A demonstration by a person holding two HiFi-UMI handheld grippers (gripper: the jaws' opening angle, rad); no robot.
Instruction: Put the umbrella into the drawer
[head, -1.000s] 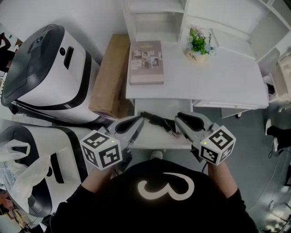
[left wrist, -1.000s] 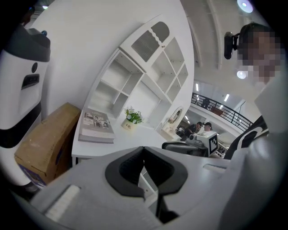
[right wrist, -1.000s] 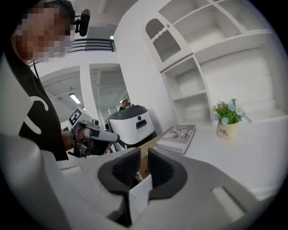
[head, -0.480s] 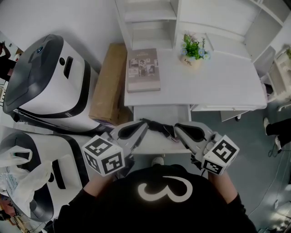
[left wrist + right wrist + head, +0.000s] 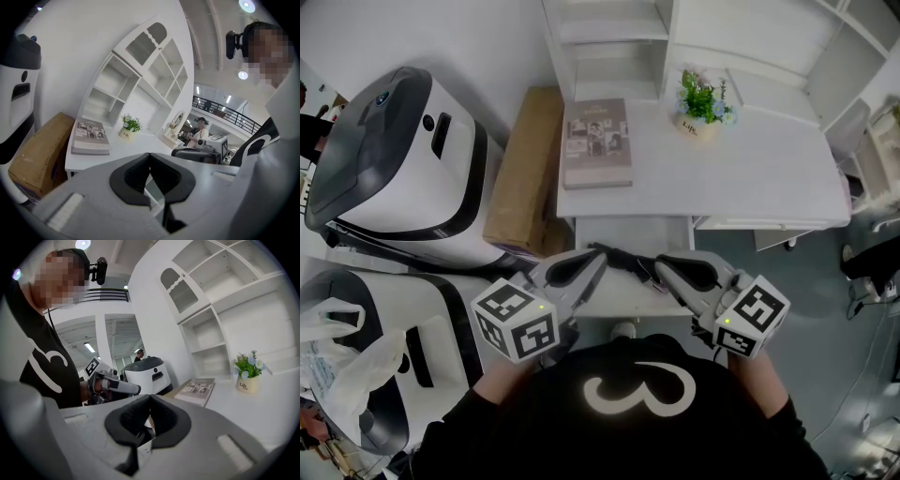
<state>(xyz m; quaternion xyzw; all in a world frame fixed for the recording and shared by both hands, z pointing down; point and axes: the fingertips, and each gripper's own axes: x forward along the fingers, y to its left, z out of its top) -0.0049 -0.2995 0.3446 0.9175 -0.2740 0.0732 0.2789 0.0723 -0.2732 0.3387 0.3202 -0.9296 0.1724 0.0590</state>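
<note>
Fingers on the left gripper (image 5: pixel 594 264) and the right gripper (image 5: pixel 662 273) are pressing shut, tip to tip, with nothing showing between them. The black umbrella (image 5: pixel 623 261) is lying in the open drawer (image 5: pixel 628 298), between both tips, at 12 o'clock from the person. I think it needs tucking flat, with no end poking over the drawer's rim. The desk (image 5: pixel 741 169) edge is hanging close at 12 o'clock and the cardboard box (image 5: pixel 525 169) is sitting at 10 o'clock. Open floor is waiting at 3 o'clock.

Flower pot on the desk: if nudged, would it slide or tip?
The flower pot looks small and squat, so it is probably light and likelier to slide than tip. Its leafy top stands taller than the pot, so a high push might topple it.
</note>
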